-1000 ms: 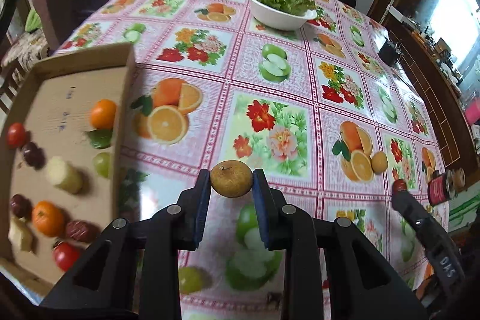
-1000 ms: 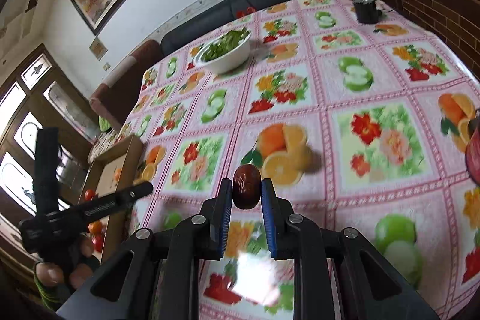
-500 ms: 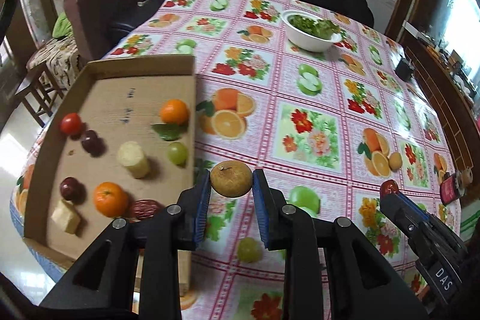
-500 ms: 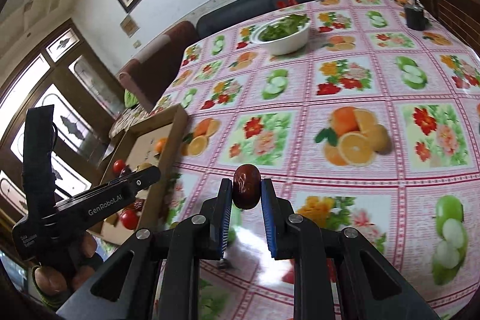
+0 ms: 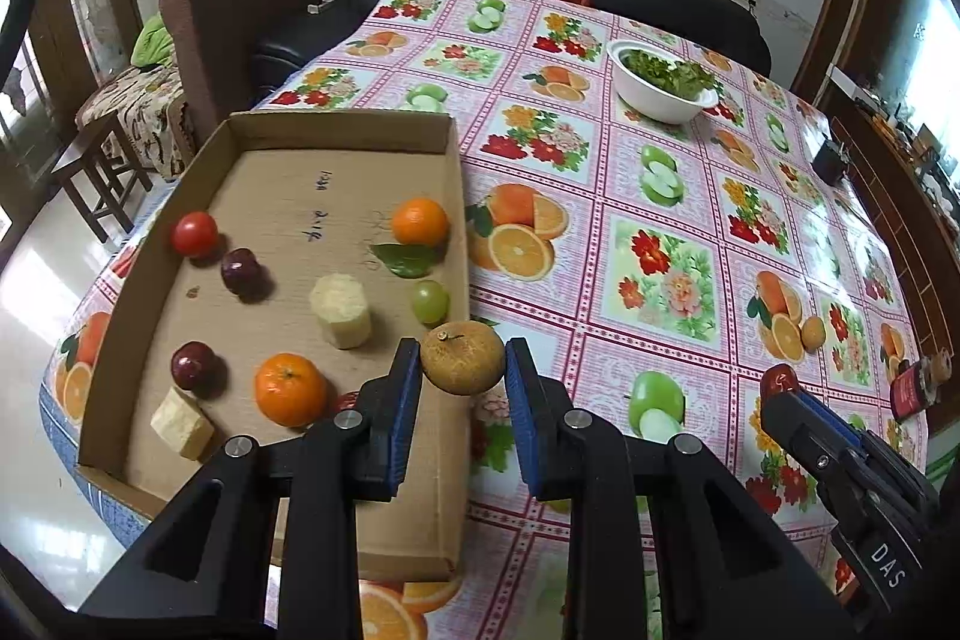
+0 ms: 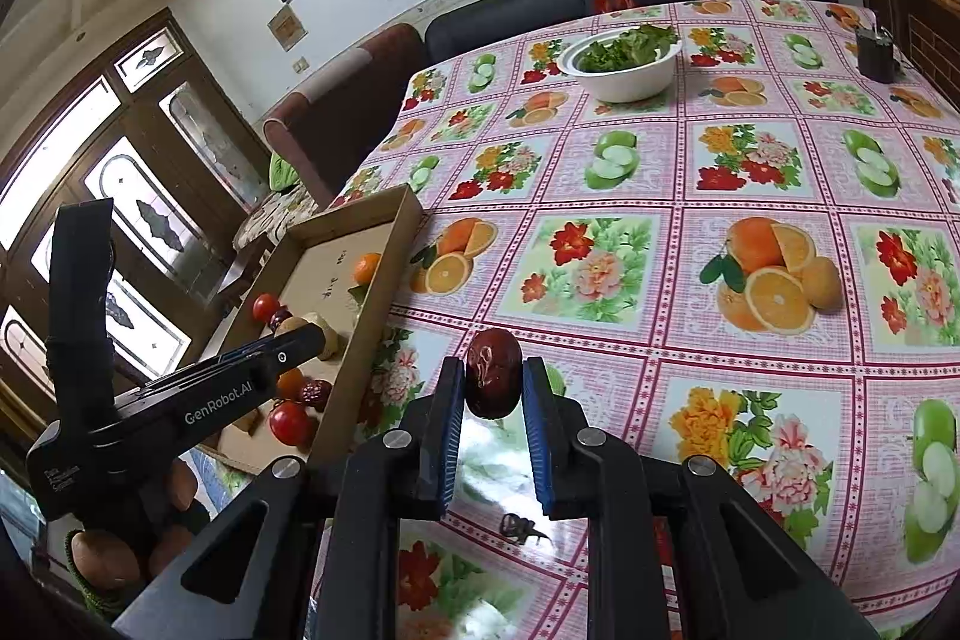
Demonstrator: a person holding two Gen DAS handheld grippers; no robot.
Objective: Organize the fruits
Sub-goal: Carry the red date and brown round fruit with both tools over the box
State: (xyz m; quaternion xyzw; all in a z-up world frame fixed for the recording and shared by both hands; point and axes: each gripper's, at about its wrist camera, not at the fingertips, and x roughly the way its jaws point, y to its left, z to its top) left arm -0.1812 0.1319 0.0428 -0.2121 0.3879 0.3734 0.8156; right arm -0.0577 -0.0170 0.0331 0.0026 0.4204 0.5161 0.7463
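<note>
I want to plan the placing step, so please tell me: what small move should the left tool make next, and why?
Probably carry the left tool a little further left, over the cardboard tray, before letting go. It is shut on the brownish round fruit, which hangs just at the tray's right wall, not over the floor. Bare cardboard shows near the green grape, so there seems to be room.

Table (image 5: 690, 196) carries cardboard tray (image 5: 336, 124) and bowl (image 5: 657, 100).

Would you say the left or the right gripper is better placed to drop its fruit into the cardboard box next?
Left, probably. The left gripper holds its brownish fruit right at the cardboard box wall, while the right gripper, with its dark red date, is over the tablecloth beside it.
</note>
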